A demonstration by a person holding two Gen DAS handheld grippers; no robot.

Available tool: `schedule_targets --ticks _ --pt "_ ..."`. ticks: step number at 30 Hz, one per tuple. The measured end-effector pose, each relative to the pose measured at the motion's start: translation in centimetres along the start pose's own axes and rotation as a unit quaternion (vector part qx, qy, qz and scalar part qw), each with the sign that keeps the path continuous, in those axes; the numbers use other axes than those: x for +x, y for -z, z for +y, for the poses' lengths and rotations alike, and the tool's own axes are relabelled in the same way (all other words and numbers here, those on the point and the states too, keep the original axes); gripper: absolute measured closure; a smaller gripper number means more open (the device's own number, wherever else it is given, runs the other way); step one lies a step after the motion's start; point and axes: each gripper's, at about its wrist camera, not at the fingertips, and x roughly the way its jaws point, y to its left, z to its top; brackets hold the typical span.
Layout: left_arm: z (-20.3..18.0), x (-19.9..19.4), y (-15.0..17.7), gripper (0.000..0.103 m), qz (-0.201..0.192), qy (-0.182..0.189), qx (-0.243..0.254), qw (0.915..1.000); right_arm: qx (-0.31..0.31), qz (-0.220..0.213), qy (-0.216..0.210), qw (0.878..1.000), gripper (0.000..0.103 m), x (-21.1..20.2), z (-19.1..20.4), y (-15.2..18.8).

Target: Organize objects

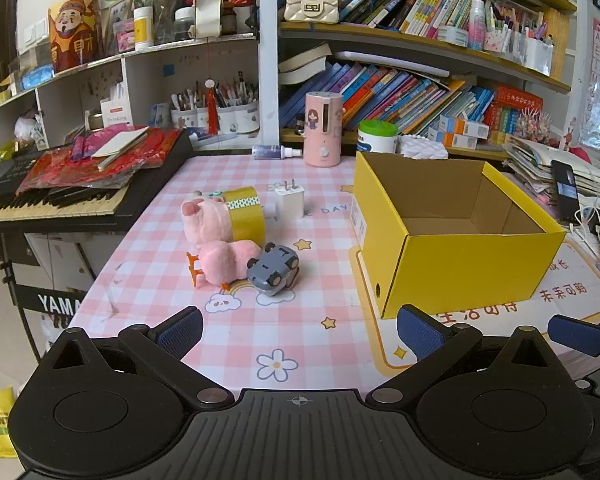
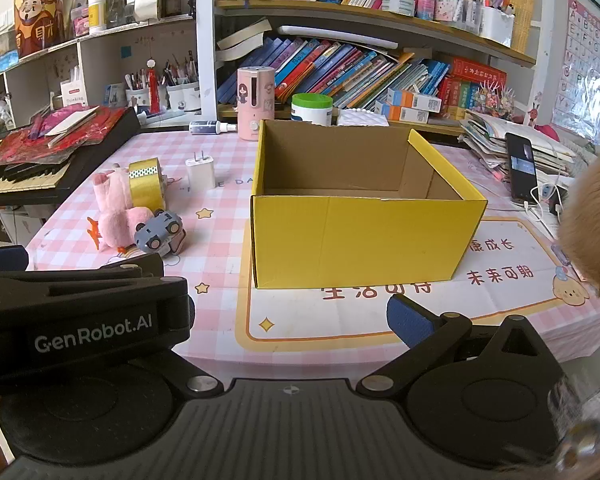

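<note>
An empty open yellow cardboard box (image 1: 460,264) (image 2: 360,236) stands on the pink checked table. Left of it lie a pink plush toy (image 1: 216,236) (image 2: 114,208), a gold tape roll (image 1: 246,212) (image 2: 146,182), a grey toy car (image 1: 274,270) (image 2: 160,230) on its side, and a white charger plug (image 1: 290,200) (image 2: 200,172). My left gripper (image 1: 300,334) is open and empty, low at the table's near edge, short of the toys. My right gripper (image 2: 288,316) is open and empty before the box; the left gripper's body hides its left finger.
A keyboard (image 1: 60,196) piled with red paper sits at the left edge. A pink humidifier (image 1: 323,130), spray bottle (image 1: 274,151) and green-lidded tub (image 1: 378,136) stand at the back. A phone (image 2: 520,166), cables and papers lie right. A furry tan thing (image 2: 592,220) fills the right edge.
</note>
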Motion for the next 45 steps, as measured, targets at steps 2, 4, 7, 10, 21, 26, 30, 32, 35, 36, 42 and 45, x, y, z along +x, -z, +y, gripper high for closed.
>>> schedule_targets --ticks 2,4,7,10,21,26,30,32,35,36,42,45 --pt "0.0 0.0 0.0 0.0 -0.001 0.0 0.0 1.0 0.0 0.0 0.0 1.0 0.0 0.0 0.0 0.0" --pt "0.0 -0.1 0.0 0.0 -0.002 0.0 0.0 1.0 0.0 -0.001 0.0 1.0 0.0 0.0 0.0 0.0" --pt "0.0 -0.1 0.1 0.0 -0.003 0.0 0.001 1.0 0.0 -0.001 0.0 1.0 0.0 -0.1 -0.1 0.0" --pt "0.1 -0.1 0.0 0.0 -0.002 -0.002 0.0 1.0 0.0 -0.001 0.0 1.0 0.0 0.0 0.0 0.0" --pt "0.2 -0.1 0.1 0.0 -0.002 0.0 -0.001 1.0 0.0 -0.001 0.0 1.0 0.001 -0.3 0.1 -0.1" --pt "0.3 -0.1 0.1 0.0 -0.007 0.002 0.001 1.0 -0.001 -0.003 0.001 1.0 0.001 -0.3 0.1 -0.1" --pt "0.6 -0.1 0.0 0.0 -0.008 0.002 0.0 1.0 -0.003 -0.004 -0.002 1.0 0.001 -0.3 0.4 -0.1" --pt "0.8 -0.1 0.0 0.0 -0.01 0.001 -0.001 1.0 -0.005 -0.005 -0.005 1.0 0.001 -0.3 0.5 -0.2" --pt "1.0 -0.1 0.0 0.0 -0.011 0.001 -0.002 0.9999 -0.008 -0.006 -0.006 1.0 0.001 -0.3 0.8 -0.3" --pt "1.0 -0.1 0.0 0.0 -0.011 0.001 -0.003 0.9999 -0.008 -0.007 -0.007 1.0 0.001 -0.3 0.9 -0.4" --pt "1.3 -0.1 0.0 0.0 -0.011 -0.001 0.0 0.9999 -0.012 -0.005 -0.009 1.0 0.001 -0.2 1.2 -0.4" --pt "1.7 -0.2 0.0 0.0 -0.011 -0.003 0.001 0.9999 -0.013 -0.002 -0.009 1.0 0.001 -0.2 1.5 -0.4"
